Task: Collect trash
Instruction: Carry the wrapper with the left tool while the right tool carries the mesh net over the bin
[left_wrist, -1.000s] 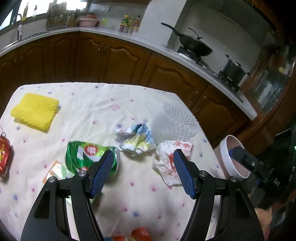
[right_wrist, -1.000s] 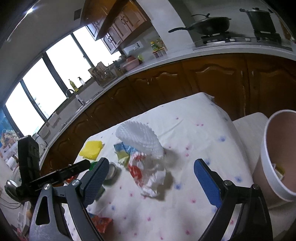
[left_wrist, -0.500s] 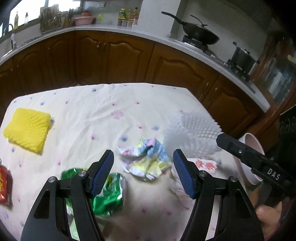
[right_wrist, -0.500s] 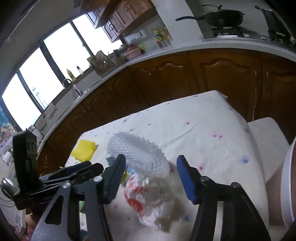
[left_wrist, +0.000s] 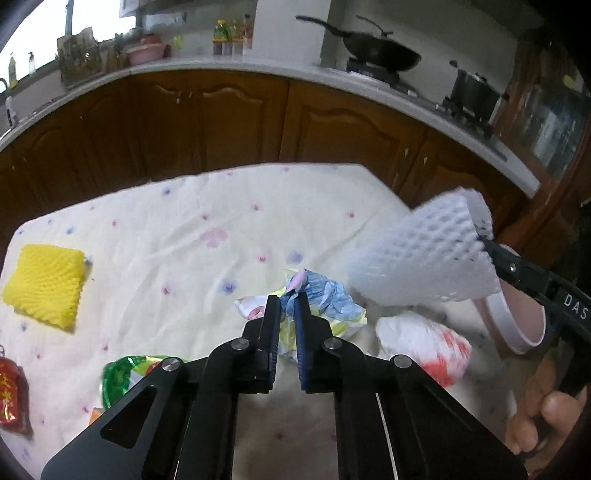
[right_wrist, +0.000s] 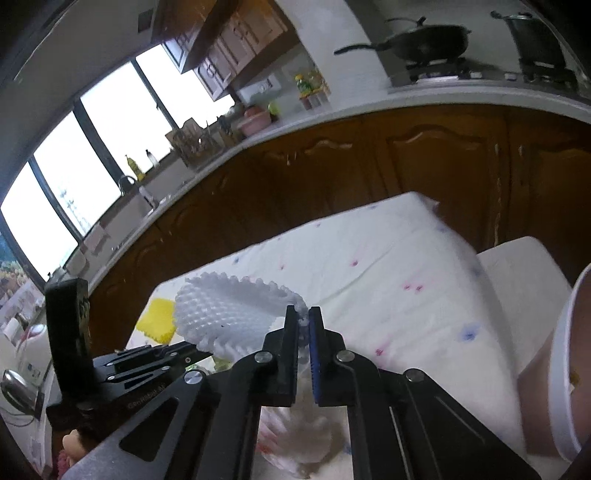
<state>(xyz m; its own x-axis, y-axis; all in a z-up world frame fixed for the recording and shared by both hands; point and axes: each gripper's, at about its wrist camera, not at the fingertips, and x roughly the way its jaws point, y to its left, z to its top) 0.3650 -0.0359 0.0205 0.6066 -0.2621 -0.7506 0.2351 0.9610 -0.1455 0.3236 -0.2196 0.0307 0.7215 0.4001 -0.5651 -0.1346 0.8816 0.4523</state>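
My left gripper (left_wrist: 287, 306) is shut on a crumpled blue, pink and yellow wrapper (left_wrist: 325, 302) that lies on the flowered tablecloth (left_wrist: 184, 240). My right gripper (right_wrist: 303, 321) is shut on the edge of a white foam fruit net (right_wrist: 225, 314) and holds it above the table; the net also shows in the left wrist view (left_wrist: 424, 258). A white and red crumpled wrapper (left_wrist: 424, 343) lies under the net. The pink bin with a white rim (right_wrist: 561, 369) stands beside the table at the right.
A yellow foam net (left_wrist: 44, 284), a green wrapper (left_wrist: 125, 373) and a red packet (left_wrist: 11, 395) lie on the table's left side. Brown cabinets (left_wrist: 229, 122) and a counter with a wok (left_wrist: 380, 55) run behind. A white seat (right_wrist: 517, 269) stands by the bin.
Both grippers have shut. The left closed on the blue and yellow wrapper; the right closed on the white foam net and lifted it off the table.
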